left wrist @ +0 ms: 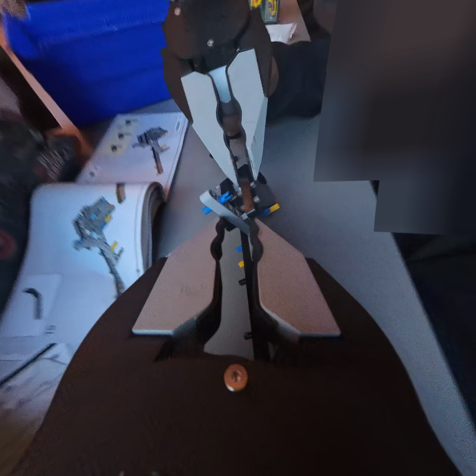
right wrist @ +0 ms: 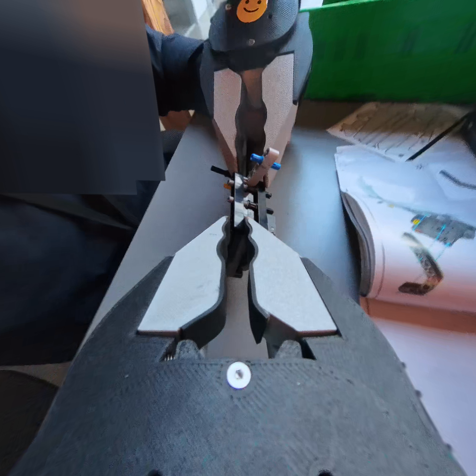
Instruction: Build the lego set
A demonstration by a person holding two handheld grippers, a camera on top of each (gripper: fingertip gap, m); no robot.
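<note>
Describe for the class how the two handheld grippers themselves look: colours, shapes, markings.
Both grippers are black textured plastic with a broad rounded body, a round screw near the fingers, and two flat, pale grey, wedge-shaped fingers with wavy black inner edges. The left gripper bears an orange smiley sticker; the right gripper shows none. A dark sleeve shows behind.

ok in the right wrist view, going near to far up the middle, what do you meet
right gripper → black lego assembly → tan beam with blue pins → left gripper facing it → orange smiley sticker
</note>
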